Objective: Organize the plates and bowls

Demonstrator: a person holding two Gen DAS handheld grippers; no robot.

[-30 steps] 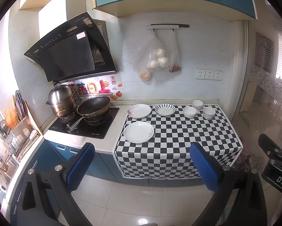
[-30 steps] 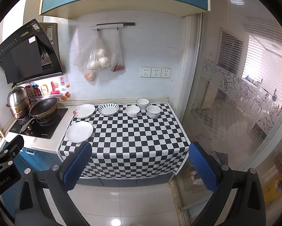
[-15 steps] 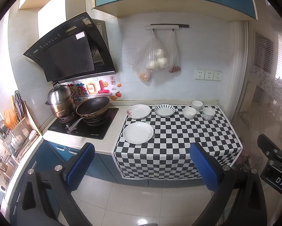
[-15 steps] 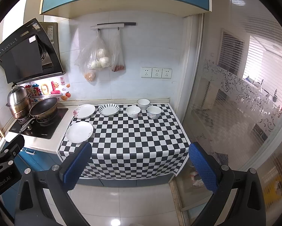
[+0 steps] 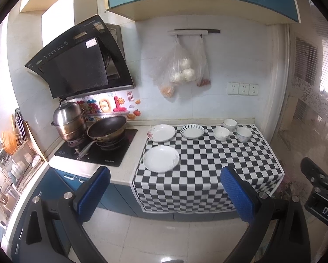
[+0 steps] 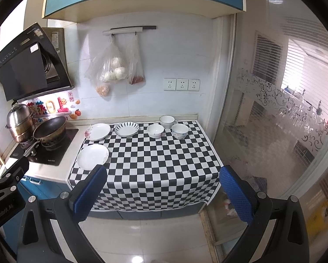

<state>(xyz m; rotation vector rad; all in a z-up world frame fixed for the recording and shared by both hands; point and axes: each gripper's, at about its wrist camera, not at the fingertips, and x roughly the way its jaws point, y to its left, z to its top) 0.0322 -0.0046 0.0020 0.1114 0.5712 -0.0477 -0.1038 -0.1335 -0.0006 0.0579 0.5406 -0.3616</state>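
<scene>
Both grippers hang in the air in front of the kitchen surface (image 5: 129, 176), well apart from the dishes. The left gripper (image 5: 165, 191) has its blue-padded fingers (image 5: 94, 191) spread wide and grasps nothing; the right gripper (image 6: 163, 189) is likewise released and empty.

A black-and-white checkered cloth (image 6: 155, 160) covers the right part of the surface and hangs over its front edge. On it, near the front left, lies a plain white round plate (image 5: 161, 159), empty. Behind it sits a white plate with a red floral rim (image 5: 161, 132), also empty, and just beside that a shallow white dish with dark radial stripes (image 5: 192, 130), empty too. To the right stand three small white ceramic bowls close together: one at the back (image 5: 230, 124), one in front on the left (image 5: 221, 133) and one in front on the right with a bluish pattern (image 5: 244, 134). All are upright; their insides look empty.

Left of the cloth, a dark frying pan (image 5: 107, 129) and a steel lidded steamer pot (image 5: 68, 120) sit on a black hob (image 5: 111, 153). Clear plastic bags (image 5: 179, 70) holding pale round buns hang from a wall rail.
</scene>
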